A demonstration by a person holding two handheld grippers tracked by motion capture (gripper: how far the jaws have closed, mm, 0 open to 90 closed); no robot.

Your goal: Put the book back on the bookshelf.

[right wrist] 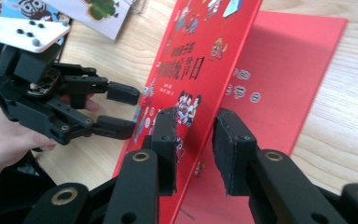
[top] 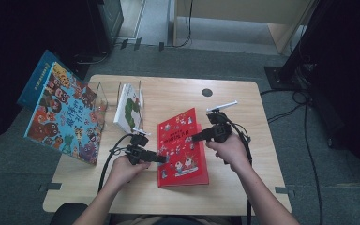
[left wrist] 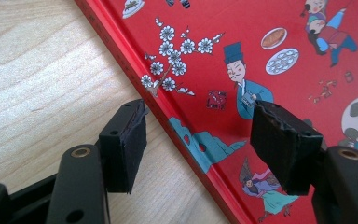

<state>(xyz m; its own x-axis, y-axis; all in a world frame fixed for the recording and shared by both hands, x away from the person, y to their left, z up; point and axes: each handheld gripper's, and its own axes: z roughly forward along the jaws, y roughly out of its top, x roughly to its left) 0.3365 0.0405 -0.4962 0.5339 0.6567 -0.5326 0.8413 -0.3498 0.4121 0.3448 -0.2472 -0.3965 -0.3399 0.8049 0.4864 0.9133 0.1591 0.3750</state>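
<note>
Red book: stiff, thin, light cover; right gripper jaws straddle its lifted edge, left gripper jaws apart at the spine.

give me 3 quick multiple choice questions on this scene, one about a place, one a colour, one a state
1. Where does the red book lie?
A. in the clear stand
B. flat on the table
C. on the floor

2. What colour is most of the book in the clear stand?
A. white
B. black
C. red

3. How are the left tool's jaws?
A. shut on the cover
B. shut on nothing
C. open

Answers:
1 B: the red book rests on the table in front of the person.
2 A: the book upright in the clear stand has a white cover.
3 C: the left tool has its jaws wide apart, one on each side of the red book's edge.
</note>
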